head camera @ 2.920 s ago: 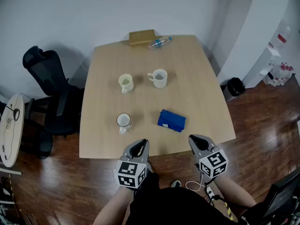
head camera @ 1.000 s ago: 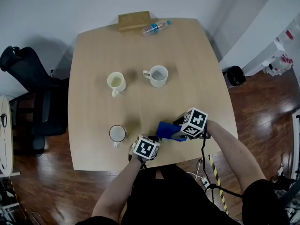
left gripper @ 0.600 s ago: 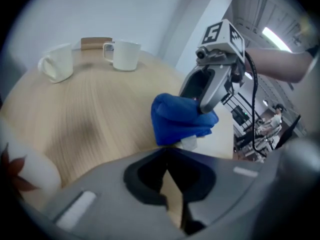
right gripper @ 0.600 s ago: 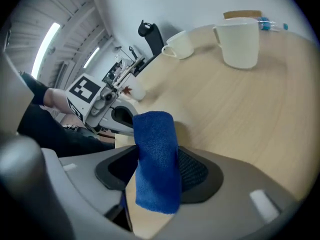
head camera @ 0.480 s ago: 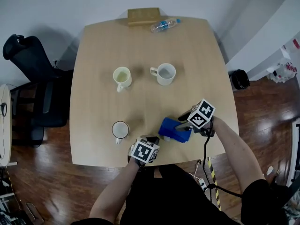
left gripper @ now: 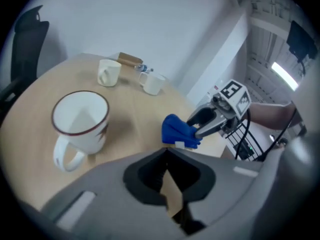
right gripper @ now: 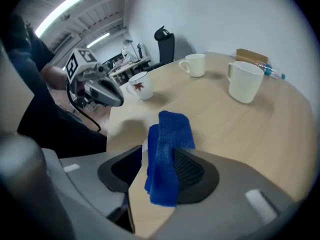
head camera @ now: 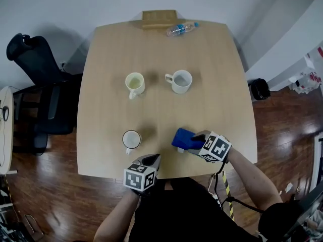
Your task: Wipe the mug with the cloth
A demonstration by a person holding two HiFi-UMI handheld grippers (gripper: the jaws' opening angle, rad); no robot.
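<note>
A white mug with a red rim (head camera: 131, 139) stands near the table's front edge, also in the left gripper view (left gripper: 80, 120). To its right lies the blue cloth (head camera: 183, 138), bunched up between the jaws of my right gripper (head camera: 196, 141). Those jaws have just been closing and now pinch the cloth (right gripper: 167, 156) upright. My left gripper (head camera: 151, 159) is shut and empty, raised over the front edge below the mug. It shows in the right gripper view (right gripper: 102, 91) too.
A cream mug (head camera: 135, 83) and a white mug (head camera: 181, 81) stand mid-table. A wooden block (head camera: 159, 18) and a plastic bottle (head camera: 181, 29) lie at the far edge. A black office chair (head camera: 38, 79) stands left of the table (head camera: 222, 105).
My right gripper has closed on the cloth, which has gone from lying flat to bunched upright. My left gripper has risen and drawn back toward the table's front edge.
</note>
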